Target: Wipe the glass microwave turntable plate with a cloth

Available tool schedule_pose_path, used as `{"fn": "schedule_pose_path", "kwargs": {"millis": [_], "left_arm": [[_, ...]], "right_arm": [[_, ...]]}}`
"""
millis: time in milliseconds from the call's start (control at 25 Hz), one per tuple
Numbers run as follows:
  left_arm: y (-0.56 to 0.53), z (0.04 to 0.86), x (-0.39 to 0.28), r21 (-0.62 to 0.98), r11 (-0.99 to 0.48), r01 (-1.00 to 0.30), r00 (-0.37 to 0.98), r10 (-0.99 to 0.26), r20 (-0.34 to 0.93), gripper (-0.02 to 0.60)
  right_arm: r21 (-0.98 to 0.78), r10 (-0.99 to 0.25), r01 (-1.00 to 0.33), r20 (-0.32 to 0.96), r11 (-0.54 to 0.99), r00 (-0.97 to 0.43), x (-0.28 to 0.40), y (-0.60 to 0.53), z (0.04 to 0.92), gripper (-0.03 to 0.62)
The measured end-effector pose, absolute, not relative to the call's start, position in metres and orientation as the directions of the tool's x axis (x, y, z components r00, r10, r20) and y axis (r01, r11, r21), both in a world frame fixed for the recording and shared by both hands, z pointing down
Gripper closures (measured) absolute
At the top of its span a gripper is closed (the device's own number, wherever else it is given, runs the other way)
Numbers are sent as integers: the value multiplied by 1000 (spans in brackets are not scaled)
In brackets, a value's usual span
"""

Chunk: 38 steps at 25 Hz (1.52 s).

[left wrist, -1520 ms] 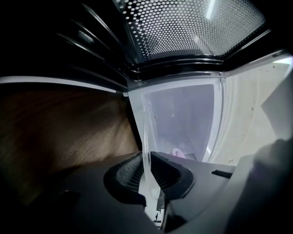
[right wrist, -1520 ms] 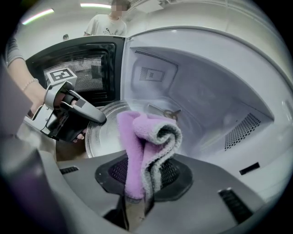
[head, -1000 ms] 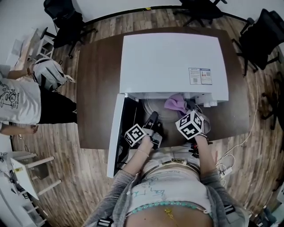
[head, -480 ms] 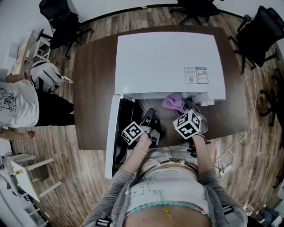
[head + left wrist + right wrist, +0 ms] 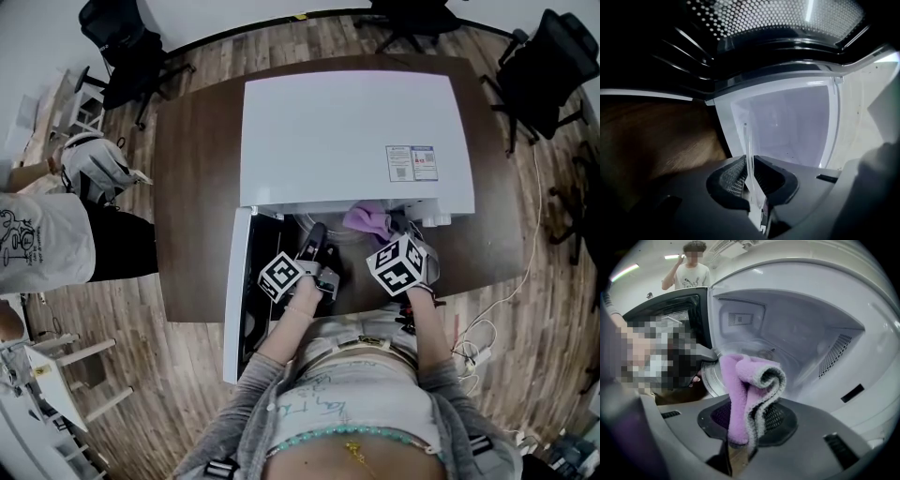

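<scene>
Glass turntable plate [image 5: 748, 145], pinched at its rim by the left gripper [image 5: 750, 176] in the open microwave [image 5: 356, 131] mouth, should be held steady while the right gripper [image 5: 747, 423], clamping the purple cloth [image 5: 740, 376], wipes its face lightly.

Table [image 5: 197, 187]: dark brown wood with rounded corners, standing on a plank floor [image 5: 141, 375]. Directly on it is one white microwave [image 5: 347, 131], centred between the left and right edges, its back near the far edge. The open door [image 5: 237, 291] reaches out past the near edge. Dark wood shows along both side edges.
</scene>
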<state>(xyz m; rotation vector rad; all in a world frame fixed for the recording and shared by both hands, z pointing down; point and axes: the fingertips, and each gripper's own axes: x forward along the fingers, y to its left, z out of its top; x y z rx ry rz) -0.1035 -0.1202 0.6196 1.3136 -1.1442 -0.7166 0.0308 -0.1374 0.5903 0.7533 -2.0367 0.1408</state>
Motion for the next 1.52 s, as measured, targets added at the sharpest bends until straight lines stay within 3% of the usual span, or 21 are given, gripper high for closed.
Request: {"fn": "schedule_pose_path", "kwargs": {"millis": [960, 1240, 1520], "left_arm": [[-162, 621, -106, 947, 231, -225, 319, -901, 295, 529], [-166, 610, -103, 744, 137, -654, 308, -850, 428, 461], [-165, 606, -114, 560, 86, -824, 245, -837, 489, 428]], "right_arm": [[163, -470, -615, 799, 771, -376, 37, -143, 590, 479], [139, -477, -647, 791, 750, -384, 36, -144, 590, 479], [130, -474, -650, 790, 749, -389, 35, -142, 589, 479]]}}
